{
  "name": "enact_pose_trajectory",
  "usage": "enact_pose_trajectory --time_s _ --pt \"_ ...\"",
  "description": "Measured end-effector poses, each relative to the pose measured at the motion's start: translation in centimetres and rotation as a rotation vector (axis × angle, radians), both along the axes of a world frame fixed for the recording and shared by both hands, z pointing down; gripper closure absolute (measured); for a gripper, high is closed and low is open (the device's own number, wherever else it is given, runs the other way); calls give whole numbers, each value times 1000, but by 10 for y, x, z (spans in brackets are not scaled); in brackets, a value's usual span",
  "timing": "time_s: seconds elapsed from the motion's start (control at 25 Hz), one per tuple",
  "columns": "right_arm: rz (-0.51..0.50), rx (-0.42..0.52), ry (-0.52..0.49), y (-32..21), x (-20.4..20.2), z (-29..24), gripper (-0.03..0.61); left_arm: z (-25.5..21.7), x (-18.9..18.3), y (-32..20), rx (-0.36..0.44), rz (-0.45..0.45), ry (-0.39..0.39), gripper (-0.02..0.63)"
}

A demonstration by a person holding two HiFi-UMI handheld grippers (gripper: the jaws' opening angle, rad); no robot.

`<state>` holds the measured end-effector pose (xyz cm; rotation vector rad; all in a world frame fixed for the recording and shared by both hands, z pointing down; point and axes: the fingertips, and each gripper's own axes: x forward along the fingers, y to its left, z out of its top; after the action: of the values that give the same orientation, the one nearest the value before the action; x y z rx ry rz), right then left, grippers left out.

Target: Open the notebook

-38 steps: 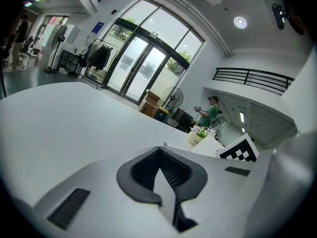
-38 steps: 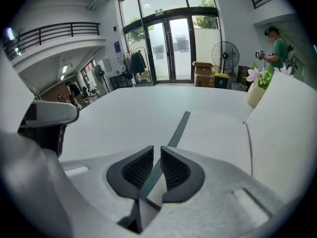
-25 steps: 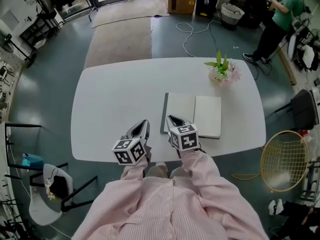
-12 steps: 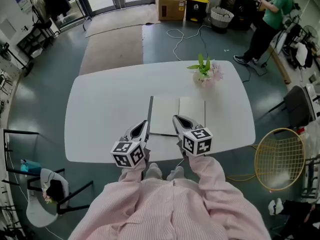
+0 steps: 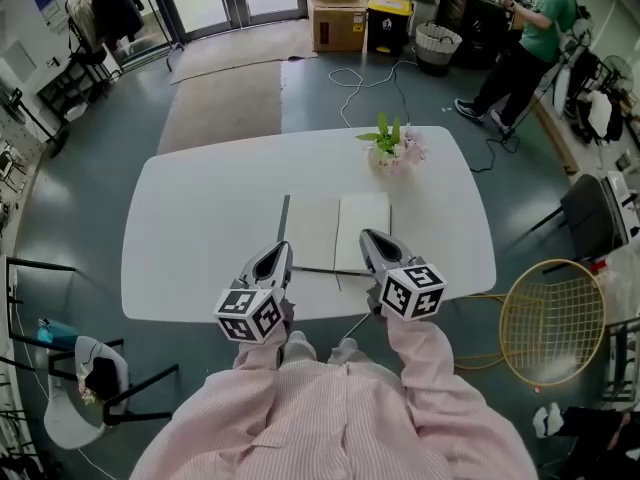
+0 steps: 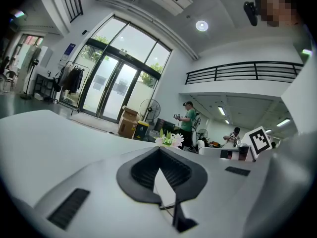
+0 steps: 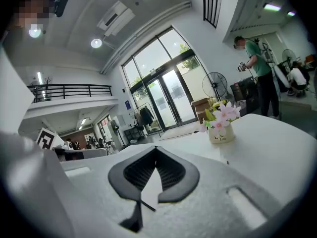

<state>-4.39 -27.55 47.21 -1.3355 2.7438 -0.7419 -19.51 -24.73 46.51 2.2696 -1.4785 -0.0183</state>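
The notebook (image 5: 335,233) lies open on the white table (image 5: 200,228), two blank white pages up and its dark cover edge showing at the left. My left gripper (image 5: 275,256) hovers over the table's near edge, left of the notebook's near corner, jaws shut and empty. My right gripper (image 5: 372,242) hangs above the notebook's near right part, also shut, with nothing between its pads. In the left gripper view the left gripper (image 6: 159,148) has its tips together, and the right gripper (image 7: 156,148) shows the same in the right gripper view. Both point roughly level across the table.
A small pot of pink flowers (image 5: 388,148) stands at the table's far side, past the notebook. A person in green (image 5: 520,38) works at the back right. A yellow wire chair (image 5: 550,328) stands right of the table, a grey chair (image 5: 90,378) at the near left.
Both grippers have lifted and drawn back from the notebook toward the table's near edge. The right one has left the open page and drifted right.
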Motion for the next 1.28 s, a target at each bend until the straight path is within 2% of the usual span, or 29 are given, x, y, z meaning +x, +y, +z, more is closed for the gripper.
enact_pose_trajectory --time_s 0.28,0.56,0.68,0.84,1.28 --pt "40 49 -18 12 44 -22 572 -23 27 9 58 -9 -21 615" --pt "130 98 -42 12 86 -37 572 -38 40 11 106 0 -73 615" --pt "148 113 -40 12 91 -44 572 -46 33 9 120 -10 -88 615" --pt "145 138 11 11 97 -47 572 -57 31 5 147 -11 -97 615" --pt "178 160 18 6 106 -50 572 -59 18 3 160 -42 -104 615"
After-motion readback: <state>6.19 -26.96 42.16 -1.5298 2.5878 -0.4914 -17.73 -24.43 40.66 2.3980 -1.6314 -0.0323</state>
